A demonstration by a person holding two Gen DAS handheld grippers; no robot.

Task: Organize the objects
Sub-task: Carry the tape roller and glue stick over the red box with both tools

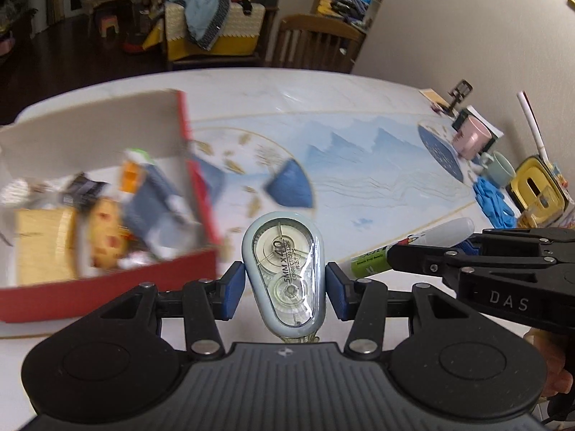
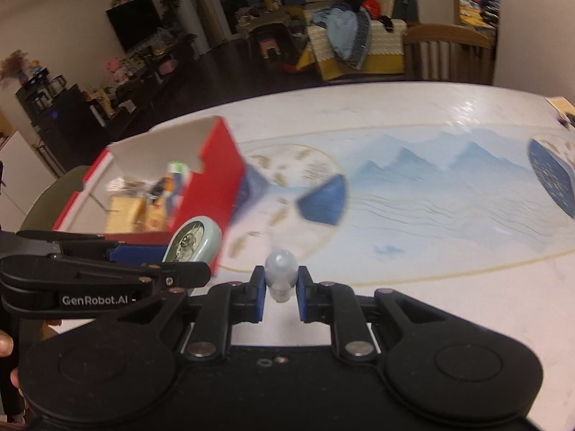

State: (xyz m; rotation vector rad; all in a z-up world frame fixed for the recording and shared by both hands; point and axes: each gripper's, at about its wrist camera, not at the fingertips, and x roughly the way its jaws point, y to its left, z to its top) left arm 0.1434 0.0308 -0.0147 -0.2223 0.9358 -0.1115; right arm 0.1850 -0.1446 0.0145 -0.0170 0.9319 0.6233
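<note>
Nearest in the left wrist view, the left claw (image 1: pixel 285 289) is closed on a pale blue correction tape dispenser (image 1: pixel 284 276), its blue pads (image 1: pixel 231 289) pressing the dispenser's two sides so that it stands upright between them, clear of the worktop (image 1: pixel 377 115). Just to its right the right claw (image 1: pixel 391 253) comes in from the side, clamped narrow on a marker (image 1: pixel 420 246) with a green label and a translucent cap; in the right wrist view that cap points forward between the blue pads (image 2: pixel 258 292). Beyond the claws to the left, an open red box (image 1: pixel 201 179) with pale inner walls sits on the worktop, holding a blurred jumble of small packets and cards. The worktop's covering shows blue mountains and dark blue fan shapes. Far right stand a pink mug (image 1: pixel 472 140), a pale green mug (image 1: pixel 501 168), blue gloves (image 1: pixel 492 203) and a yellow container (image 1: pixel 539 190). Behind the worktop stands a wooden chair (image 1: pixel 316 43).
</note>
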